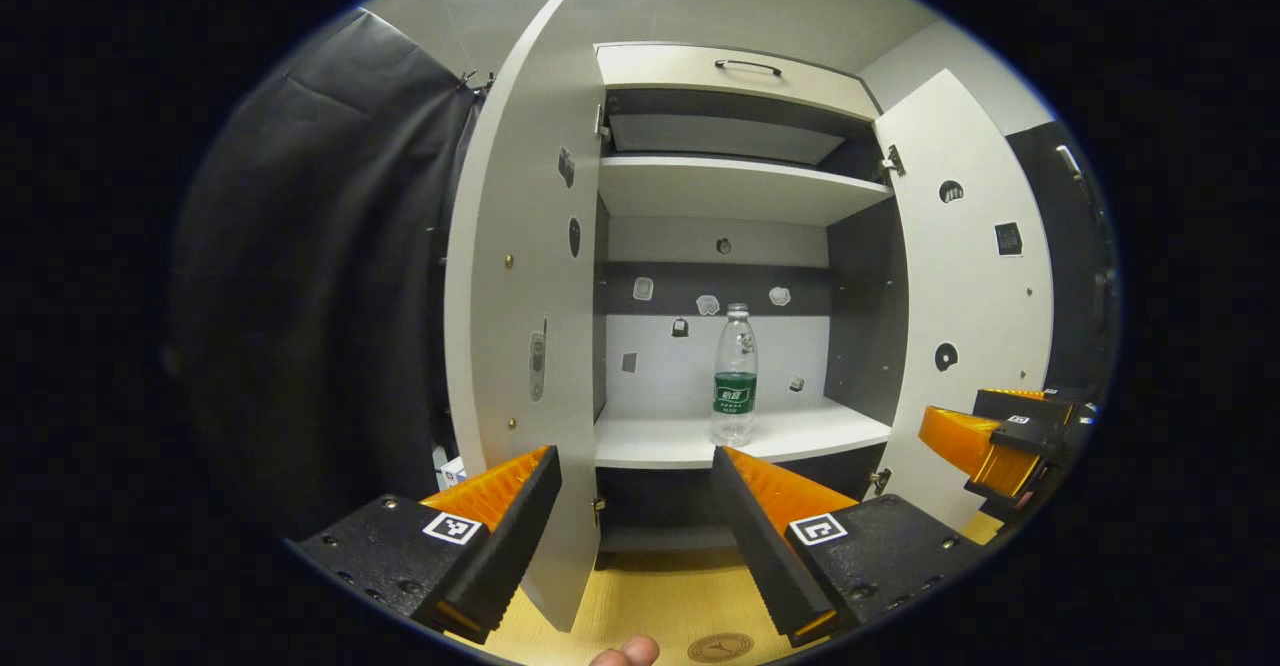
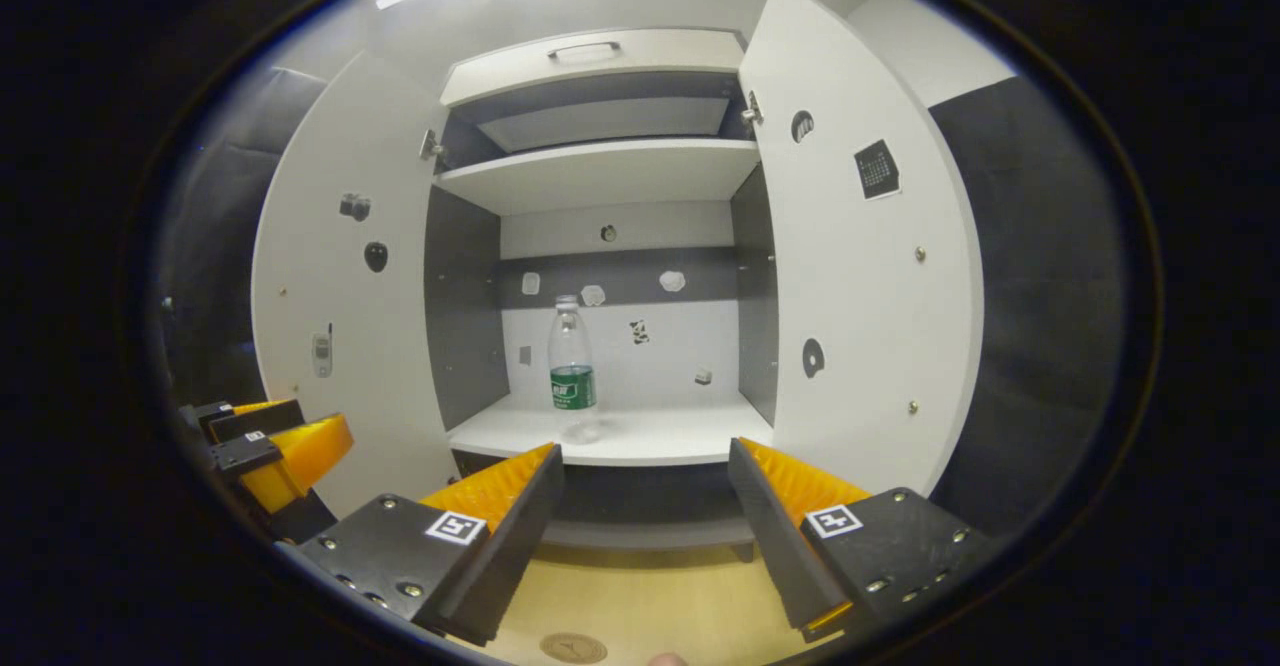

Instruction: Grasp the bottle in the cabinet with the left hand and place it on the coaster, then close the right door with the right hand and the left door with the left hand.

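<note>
Your left gripper (image 1: 635,491) and right gripper (image 2: 645,486) both have ridged fingers spread wide and gripping nothing, while the clear plastic water bottle (image 1: 735,376) with its green label stands upright on the smooth white lower shelf (image 1: 800,436) of the cabinet, both doors open, round coaster (image 2: 573,648) on the wooden tabletop below.
</note>
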Motion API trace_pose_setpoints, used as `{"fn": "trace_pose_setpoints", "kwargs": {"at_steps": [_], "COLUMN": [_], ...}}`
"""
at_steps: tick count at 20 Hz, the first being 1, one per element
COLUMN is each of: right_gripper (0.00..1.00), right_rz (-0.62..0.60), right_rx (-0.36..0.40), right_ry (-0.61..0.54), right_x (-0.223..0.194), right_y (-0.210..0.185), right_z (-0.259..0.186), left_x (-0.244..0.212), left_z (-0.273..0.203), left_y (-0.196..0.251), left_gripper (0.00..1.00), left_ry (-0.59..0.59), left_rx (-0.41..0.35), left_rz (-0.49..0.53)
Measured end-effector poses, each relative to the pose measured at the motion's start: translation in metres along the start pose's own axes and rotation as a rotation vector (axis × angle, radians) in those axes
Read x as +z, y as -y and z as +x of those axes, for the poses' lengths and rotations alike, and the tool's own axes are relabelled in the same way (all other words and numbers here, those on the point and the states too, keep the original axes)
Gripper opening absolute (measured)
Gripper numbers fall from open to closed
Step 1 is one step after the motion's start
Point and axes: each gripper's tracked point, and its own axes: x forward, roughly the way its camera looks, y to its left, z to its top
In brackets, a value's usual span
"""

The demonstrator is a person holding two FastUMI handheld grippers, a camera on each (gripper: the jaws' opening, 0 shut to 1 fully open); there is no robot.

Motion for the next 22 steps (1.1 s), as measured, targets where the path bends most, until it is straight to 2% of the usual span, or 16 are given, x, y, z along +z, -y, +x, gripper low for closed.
{"fn": "trace_pose_setpoints", "kwargs": {"at_steps": [7, 12, 13, 14, 16, 18, 21, 22], "right_gripper": [1.0, 1.0, 0.97, 1.0, 0.97, 1.0, 0.97, 1.0], "right_rz": [-0.009, -0.026, -0.028, -0.027, -0.025, -0.031, -0.037, -0.037], "right_rx": [-0.006, -0.017, -0.022, -0.029, -0.039, -0.049, -0.063, -0.068], "right_ry": [-0.03, -0.056, -0.061, -0.067, -0.081, -0.095, -0.115, -0.119], "right_x": [-0.006, -0.01, -0.011, -0.012, -0.016, -0.019, -0.024, -0.026], "right_y": [0.008, 0.016, 0.019, 0.022, 0.026, 0.031, 0.037, 0.039], "right_z": [0.002, 0.002, 0.003, 0.004, 0.008, 0.01, 0.016, 0.017], "left_x": [0.006, 0.002, 0.0, 0.0, -0.001, -0.002, -0.004, -0.003], "left_z": [0.054, 0.112, 0.123, 0.135, 0.158, 0.18, 0.212, 0.223], "left_y": [0.035, 0.063, 0.069, 0.076, 0.085, 0.096, 0.11, 0.112], "left_gripper": [0.96, 0.96, 0.96, 0.96, 0.96, 0.96, 0.96, 0.96], "left_ry": [0.009, -0.001, -0.009, -0.008, -0.002, -0.003, -0.007, -0.002], "left_rx": [-0.055, -0.097, -0.107, -0.117, -0.123, -0.139, -0.156, -0.156], "left_rz": [0.0, -0.007, -0.011, -0.013, -0.005, 0.005, 0.005, -0.001]}}
